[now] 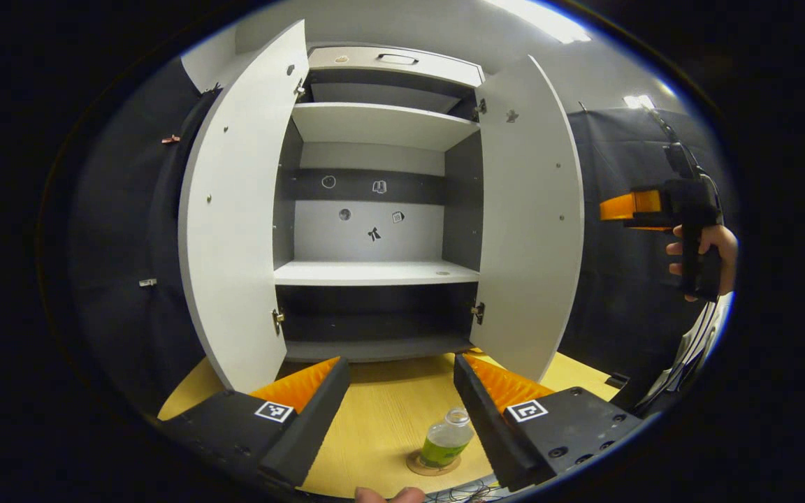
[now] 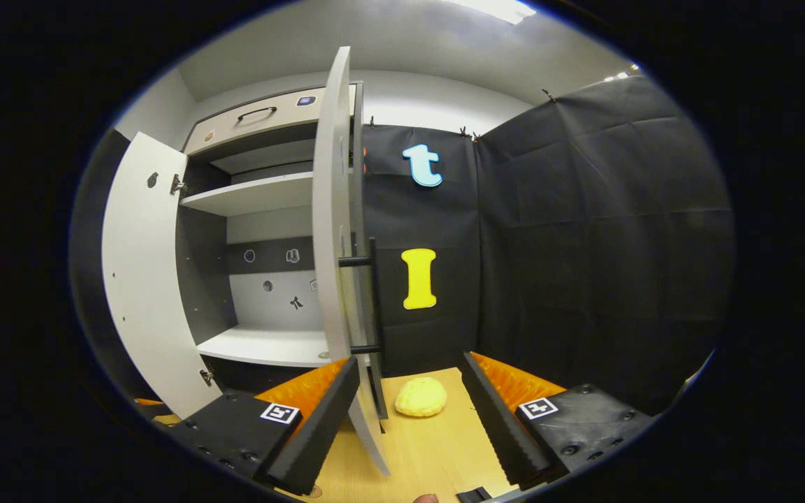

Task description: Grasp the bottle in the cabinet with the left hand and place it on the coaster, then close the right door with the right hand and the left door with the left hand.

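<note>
A small clear bottle (image 1: pixel 446 440) with green contents stands on a round cork coaster (image 1: pixel 432 464) on the wooden table. My left gripper (image 1: pixel 399 363) is open above it; the bottle is low between the fingers, close to the right one, and nothing presses on it. The white cabinet (image 1: pixel 374 272) faces me with its left door (image 1: pixel 235 223) and right door (image 1: pixel 532 223) both swung open. My right gripper (image 2: pixel 411 362) is open, and the right door (image 2: pixel 336 230) stands edge-on just inside its left finger, its dark bar handle (image 2: pixel 372 293) on the outer face.
A hand (image 1: pixel 713 244) holds the right gripper (image 1: pixel 615 208) out past the right door. A yellow lumpy object (image 2: pixel 421 396) lies on the table (image 2: pixel 437 447) beside that door. The left door (image 2: pixel 140 279) hangs open at the far side. The cabinet shelves are bare.
</note>
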`<move>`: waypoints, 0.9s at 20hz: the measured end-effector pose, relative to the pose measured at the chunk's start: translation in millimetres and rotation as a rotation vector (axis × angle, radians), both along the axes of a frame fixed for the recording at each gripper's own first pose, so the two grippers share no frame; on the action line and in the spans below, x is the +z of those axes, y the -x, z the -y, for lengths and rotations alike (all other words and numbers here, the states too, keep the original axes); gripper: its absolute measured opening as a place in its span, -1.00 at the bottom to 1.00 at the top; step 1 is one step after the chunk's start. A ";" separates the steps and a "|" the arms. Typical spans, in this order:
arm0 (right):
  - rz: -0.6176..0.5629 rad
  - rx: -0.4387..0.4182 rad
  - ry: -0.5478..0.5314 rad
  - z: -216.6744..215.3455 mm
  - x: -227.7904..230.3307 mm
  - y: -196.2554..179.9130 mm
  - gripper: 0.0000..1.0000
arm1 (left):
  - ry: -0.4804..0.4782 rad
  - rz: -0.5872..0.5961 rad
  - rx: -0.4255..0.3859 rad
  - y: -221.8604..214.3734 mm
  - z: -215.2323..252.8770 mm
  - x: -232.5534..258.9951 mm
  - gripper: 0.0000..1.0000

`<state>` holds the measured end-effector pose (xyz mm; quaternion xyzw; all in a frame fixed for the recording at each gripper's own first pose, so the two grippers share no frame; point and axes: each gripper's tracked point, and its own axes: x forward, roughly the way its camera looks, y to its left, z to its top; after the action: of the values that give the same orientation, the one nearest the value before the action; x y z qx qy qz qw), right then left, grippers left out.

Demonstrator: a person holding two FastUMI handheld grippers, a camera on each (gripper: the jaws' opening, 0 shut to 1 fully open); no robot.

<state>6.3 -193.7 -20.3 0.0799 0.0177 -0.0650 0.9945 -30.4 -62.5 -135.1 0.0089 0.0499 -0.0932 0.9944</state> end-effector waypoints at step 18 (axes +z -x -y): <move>-0.013 0.040 -0.026 4.5 12.1 -59.3 0.95 | -0.025 0.048 0.071 8.6 -54.5 40.2 0.90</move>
<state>65.6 -198.2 -8.2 0.0921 0.0267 -0.0454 0.9944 -39.0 -8.1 -94.9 0.0217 0.0275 -0.0568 0.9978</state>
